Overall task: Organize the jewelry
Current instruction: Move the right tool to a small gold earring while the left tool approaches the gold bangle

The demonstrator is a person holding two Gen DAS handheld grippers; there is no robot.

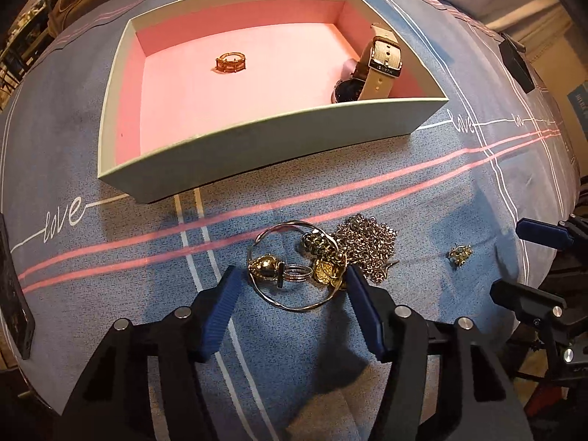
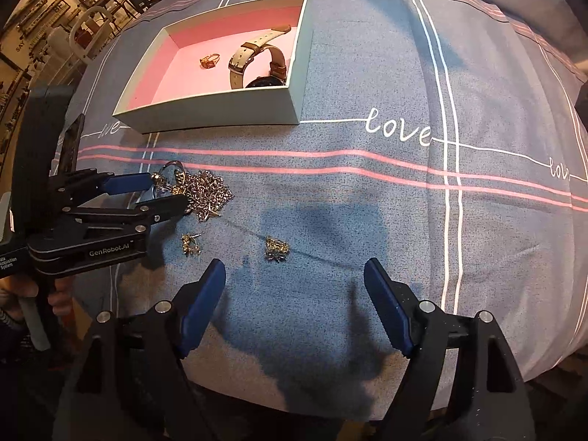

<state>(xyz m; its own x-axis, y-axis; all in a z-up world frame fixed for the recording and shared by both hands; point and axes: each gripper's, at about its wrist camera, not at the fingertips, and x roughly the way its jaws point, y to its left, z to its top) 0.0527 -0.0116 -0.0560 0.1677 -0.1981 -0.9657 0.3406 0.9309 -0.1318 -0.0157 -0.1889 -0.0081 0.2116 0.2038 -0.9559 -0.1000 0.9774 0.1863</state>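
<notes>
A pink-lined box (image 1: 257, 154) (image 2: 220, 110) holds a gold ring (image 1: 230, 63) (image 2: 210, 61) and a beige-strap watch (image 1: 378, 70) (image 2: 257, 58). On the blue cloth lies a jewelry pile: a thin bangle (image 1: 290, 303), a ring with a gold ball (image 1: 262, 267), gold pendants (image 1: 323, 270) and a silver chain (image 1: 367, 242) (image 2: 209, 191). My left gripper (image 1: 292, 281) (image 2: 165, 193) is open, its fingers either side of the pile. Two small gold earrings (image 2: 191, 244) (image 2: 276, 249) lie apart; one shows in the left wrist view (image 1: 459, 253). My right gripper (image 2: 294, 275) (image 1: 529, 261) is open and empty, just short of the earrings.
A blue cloth with pink and white stripes and "love" script (image 2: 397, 130) covers the surface. Dark flat objects sit at the left edge (image 1: 14, 294) and far right (image 1: 514, 62). Shelving fills the background at left (image 2: 55, 7).
</notes>
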